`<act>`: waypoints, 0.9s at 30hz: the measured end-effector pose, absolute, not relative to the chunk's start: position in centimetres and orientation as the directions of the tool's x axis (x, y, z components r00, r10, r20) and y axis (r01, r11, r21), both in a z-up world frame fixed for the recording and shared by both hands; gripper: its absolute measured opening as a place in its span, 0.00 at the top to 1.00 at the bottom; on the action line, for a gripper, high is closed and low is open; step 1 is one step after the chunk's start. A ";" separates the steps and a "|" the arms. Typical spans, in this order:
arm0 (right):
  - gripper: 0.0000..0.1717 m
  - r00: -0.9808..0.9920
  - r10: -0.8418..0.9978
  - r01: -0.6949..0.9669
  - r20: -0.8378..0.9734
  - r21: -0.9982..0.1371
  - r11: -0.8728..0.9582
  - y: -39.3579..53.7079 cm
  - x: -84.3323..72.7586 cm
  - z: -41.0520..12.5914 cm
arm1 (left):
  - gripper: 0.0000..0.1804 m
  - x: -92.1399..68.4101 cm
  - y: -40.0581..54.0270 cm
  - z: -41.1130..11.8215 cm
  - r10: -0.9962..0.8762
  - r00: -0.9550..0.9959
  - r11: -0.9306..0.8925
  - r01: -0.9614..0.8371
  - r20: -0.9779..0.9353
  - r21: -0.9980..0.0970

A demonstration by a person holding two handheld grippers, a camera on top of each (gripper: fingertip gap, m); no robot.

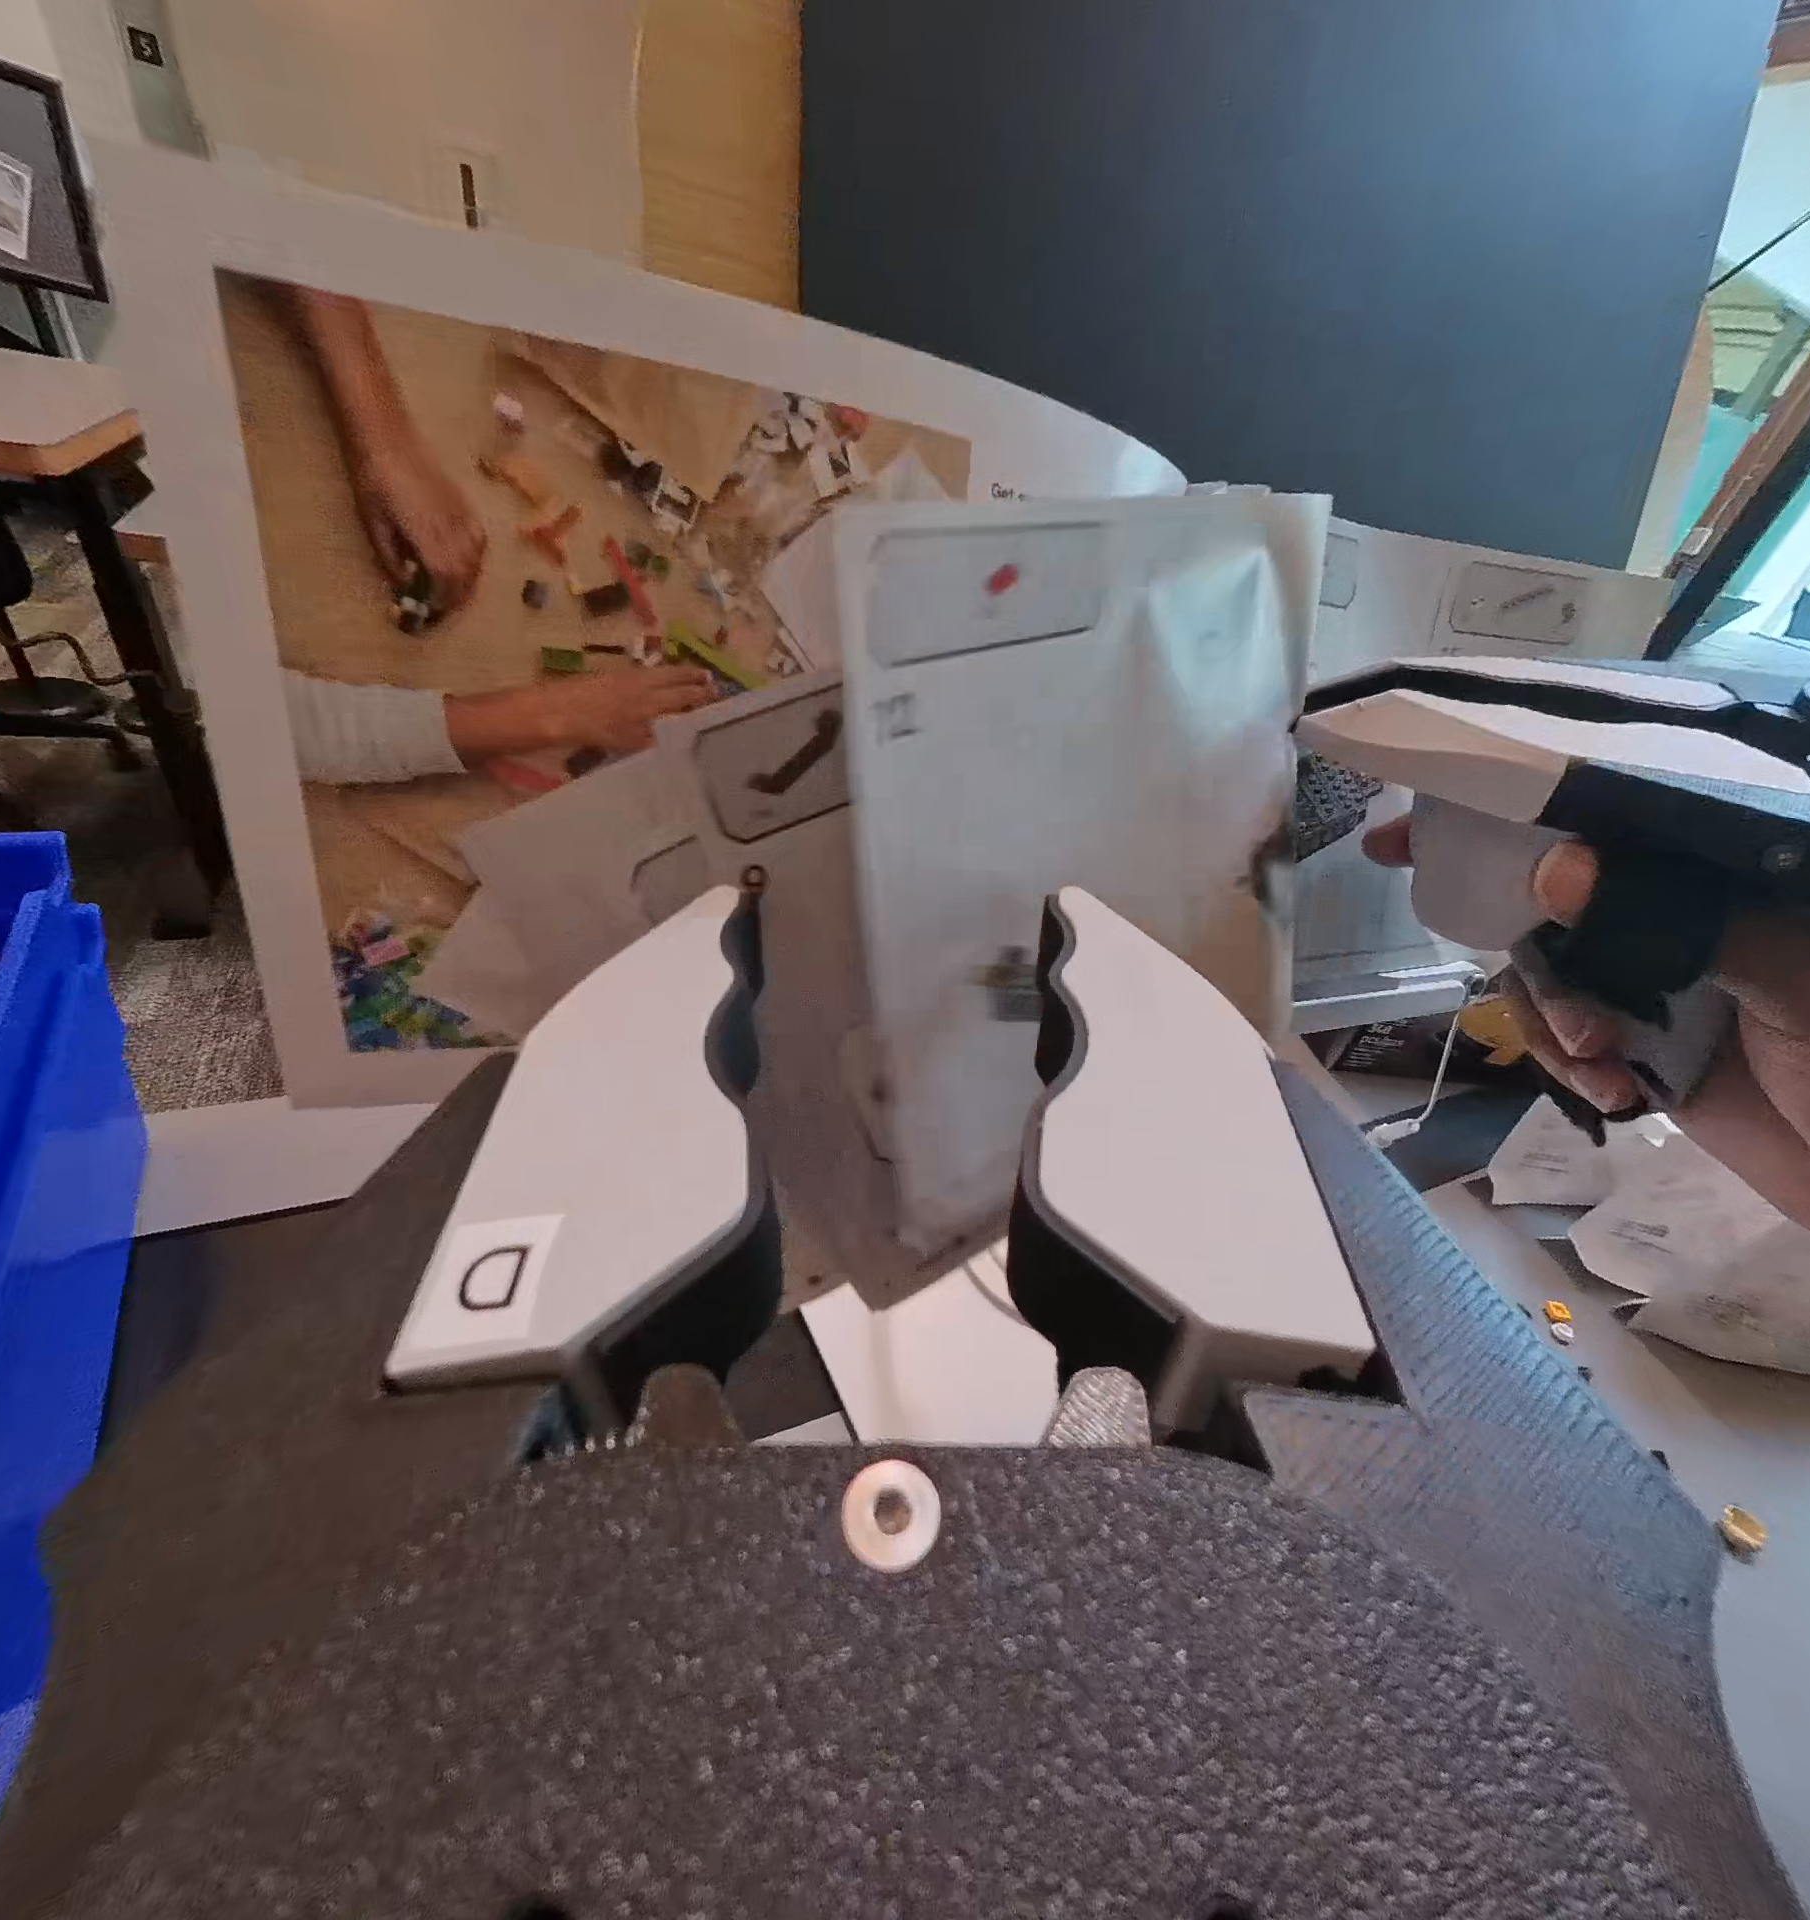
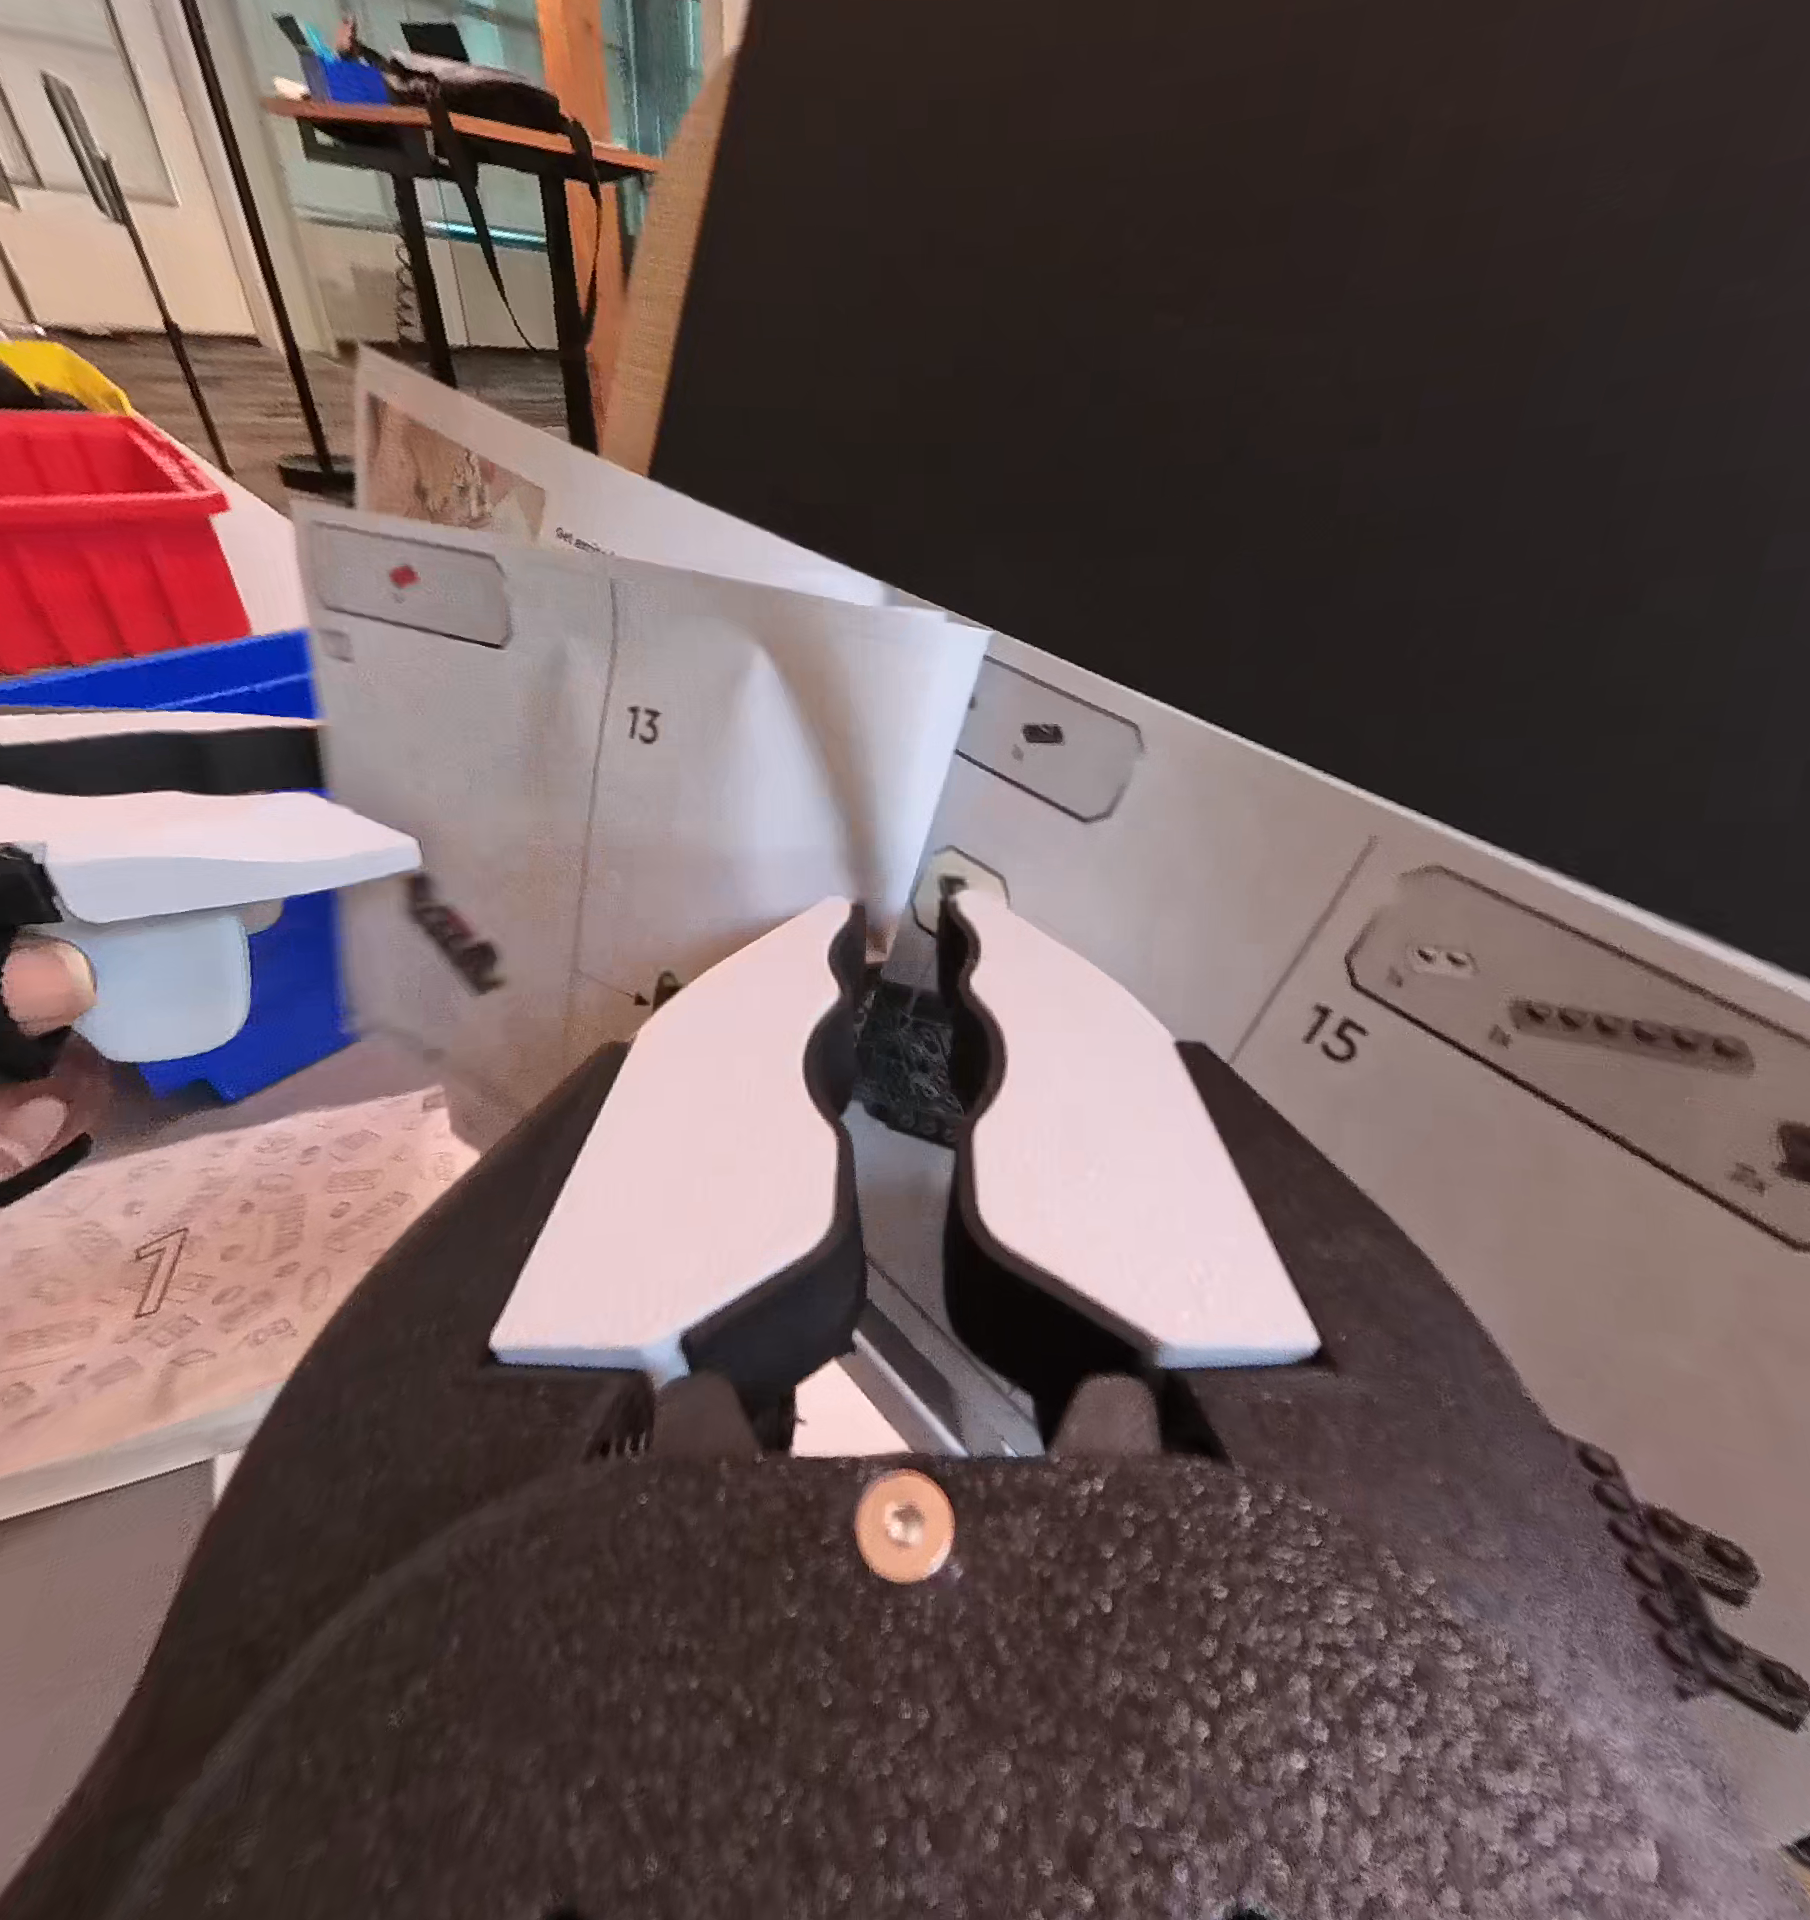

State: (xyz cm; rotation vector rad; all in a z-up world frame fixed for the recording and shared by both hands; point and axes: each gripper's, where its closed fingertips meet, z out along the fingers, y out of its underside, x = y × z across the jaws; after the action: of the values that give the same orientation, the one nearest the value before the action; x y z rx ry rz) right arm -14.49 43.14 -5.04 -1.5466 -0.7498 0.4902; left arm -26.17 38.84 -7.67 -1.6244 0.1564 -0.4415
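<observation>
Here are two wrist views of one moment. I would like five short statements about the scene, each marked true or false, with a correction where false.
1. A blue bin stands at the left edge of the left wrist view. True.
2. The bin behind the blue one is green. False: it is a red bin.
3. The left gripper has its fingers shut tight together. False: they stand apart, with a white booklet page between them.
4. The hand holding the right gripper wears a black fingerless glove. True.
5. The panel behind the booklet is white. False: the panel is dark.
</observation>
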 end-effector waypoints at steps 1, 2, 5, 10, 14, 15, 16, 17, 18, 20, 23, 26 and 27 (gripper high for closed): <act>0.94 0.698 0.709 0.164 0.104 -0.986 -0.017 43.3 -14.3 -5.2 | 0.71 -26.3 38.9 -7.7 -0.351 0.918 -0.107 0.159 0.186 -0.982; 0.96 0.701 0.706 0.163 0.099 -0.986 -0.023 43.5 -14.1 -5.4 | 0.70 -26.2 38.9 -7.5 -0.355 0.916 -0.098 0.161 0.185 -0.982; 0.98 0.702 0.703 0.174 0.111 -0.985 -0.019 43.6 -14.0 -5.7 | 0.73 -25.4 38.6 -7.1 -0.400 0.898 -0.085 0.160 0.181 -0.983; 0.98 0.700 0.704 0.186 0.121 -0.982 -0.016 43.6 -14.0 -5.8 | 1.00 -23.9 36.9 -5.9 -0.456 0.887 -0.010 0.072 0.068 -0.997; 0.88 0.697 0.703 0.186 0.141 -0.983 0.013 43.1 -13.5 -5.2 | 1.00 -23.0 36.2 -5.2 -0.458 0.889 0.011 0.024 0.017 -1.000; 0.85 0.702 0.698 0.169 0.138 -0.985 0.025 42.6 -13.1 -4.7 | 1.00 -22.7 36.0 -5.1 -0.461 0.887 0.011 0.023 0.015 -1.000; 0.81 0.706 0.696 0.150 0.134 -0.988 0.038 41.9 -12.7 -4.0 | 1.00 -22.5 35.9 -4.8 -0.465 0.885 0.017 0.024 0.013 -1.000; 0.77 0.706 0.696 0.121 0.128 -0.991 0.060 40.8 -12.4 -3.2 | 1.00 -22.0 35.6 -4.5 -0.473 0.881 0.028 0.020 0.005 -0.999; 0.74 0.694 0.711 0.081 0.112 -0.994 0.078 39.4 -12.3 -2.2 | 1.00 -21.4 35.3 -4.3 -0.485 0.875 0.038 0.012 -0.008 -0.999; 0.71 0.629 0.776 0.002 0.047 -0.998 0.059 36.0 -12.8 -0.5 | 1.00 -19.5 34.7 -4.0 -0.521 0.853 0.056 -0.011 -0.039 -0.998; 0.62 0.585 0.811 0.017 -0.001 -1.000 -0.013 33.1 -14.0 0.0 | 1.00 -15.6 33.9 -3.7 -0.571 0.814 0.101 -0.054 -0.102 -0.993; 0.71 0.635 0.773 0.093 -0.003 -0.992 -0.080 34.2 -13.9 -1.2 | 0.99 -12.1 33.3 -4.0 -0.594 0.784 0.136 -0.124 -0.181 -0.983; 0.85 0.666 0.745 0.105 0.015 -0.992 -0.074 35.0 -13.0 -1.4 | 0.98 -11.3 33.1 -4.1 -0.603 0.771 0.144 -0.149 -0.206 -0.978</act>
State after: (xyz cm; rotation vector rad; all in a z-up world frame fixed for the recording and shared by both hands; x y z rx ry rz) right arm -12.95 35.03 -1.35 -1.5811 -0.7195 0.6123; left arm -11.32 33.14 -4.12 -1.4136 0.6621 -0.3635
